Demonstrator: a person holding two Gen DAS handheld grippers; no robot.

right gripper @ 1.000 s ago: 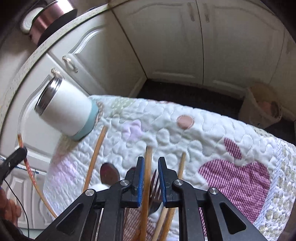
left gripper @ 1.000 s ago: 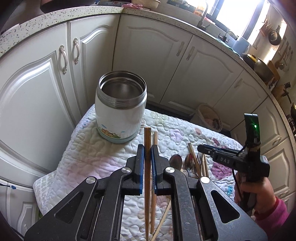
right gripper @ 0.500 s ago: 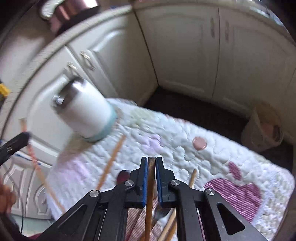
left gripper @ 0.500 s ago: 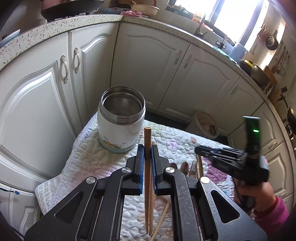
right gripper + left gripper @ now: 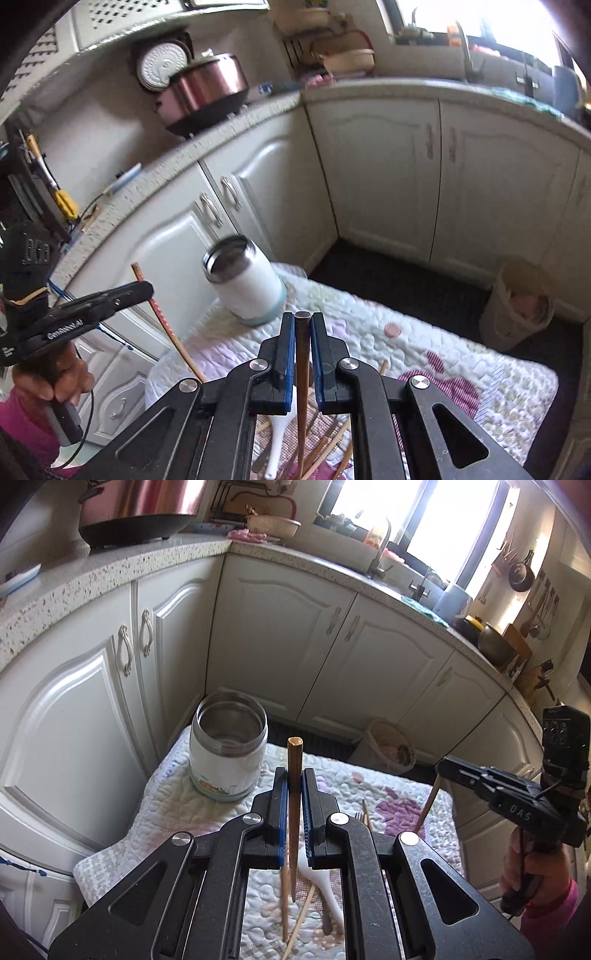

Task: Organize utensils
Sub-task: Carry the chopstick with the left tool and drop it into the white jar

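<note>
The left gripper [image 5: 294, 794] is closed on a wooden chopstick [image 5: 294, 812]; both blue-lined jaws press its shaft, and its squared upper end projects above the jaw tips. The lower end of this chopstick hangs clear above the quilted mat [image 5: 177, 812]. The right gripper [image 5: 303, 347] is likewise clamped on a darker chopstick [image 5: 302, 373], which stands nearly parallel to the jaws, its flat upper end level with the jaw tips. In the left wrist view the right gripper appears at the right edge, held by the right hand [image 5: 532, 864] in a pink sleeve, with its chopstick angled down beneath it. In the right wrist view the left gripper appears at the left edge, held by the left hand [image 5: 51, 380], its chopstick slanting toward the mat. The open steel-rimmed white container [image 5: 228, 751] stands upright on the far left corner of the mat, close to the white cabinet doors [image 5: 280, 642]. The remaining utensils lie on the near part of the mat below both grippers: a white spoon [image 5: 325, 882], a fork [image 5: 359, 816], and several loose chopsticks [image 5: 328, 448]. A small wastebasket [image 5: 517, 306] stands on the dark floor beyond the mat. A pink-toned cooker [image 5: 207, 92] sits on the speckled countertop [image 5: 110, 576]
</note>
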